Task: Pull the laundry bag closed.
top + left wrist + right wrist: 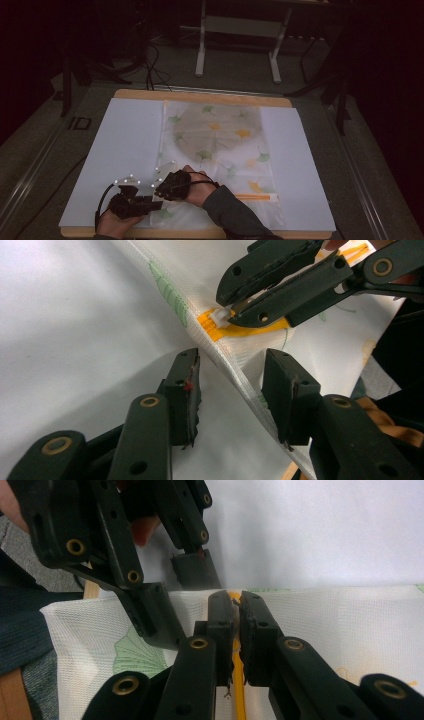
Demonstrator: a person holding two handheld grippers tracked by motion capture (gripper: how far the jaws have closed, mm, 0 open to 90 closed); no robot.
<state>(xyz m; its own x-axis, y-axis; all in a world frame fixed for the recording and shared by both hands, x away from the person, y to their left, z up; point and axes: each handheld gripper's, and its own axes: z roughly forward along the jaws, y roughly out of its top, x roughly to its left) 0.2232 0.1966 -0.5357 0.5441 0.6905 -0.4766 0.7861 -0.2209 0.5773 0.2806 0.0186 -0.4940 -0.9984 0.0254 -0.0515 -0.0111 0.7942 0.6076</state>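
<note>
The right gripper (235,315) pinches the zipper pull (220,316) – the left gripper (230,385), jaws wide, straddles the mesh bag (215,135) edge just nearer.

The mesh bag (220,145) lies flat on the white sheet, long side running away from the near edge. It's translucent white netting printed with green and yellow ginkgo leaves; a round, darker shape shows through its far half. An orange zipper (252,197) runs along the near end. At the near left corner (235,365) the netting is lifted into a ridge, and the white slider (222,316) sits at the zipper's end there.
</note>
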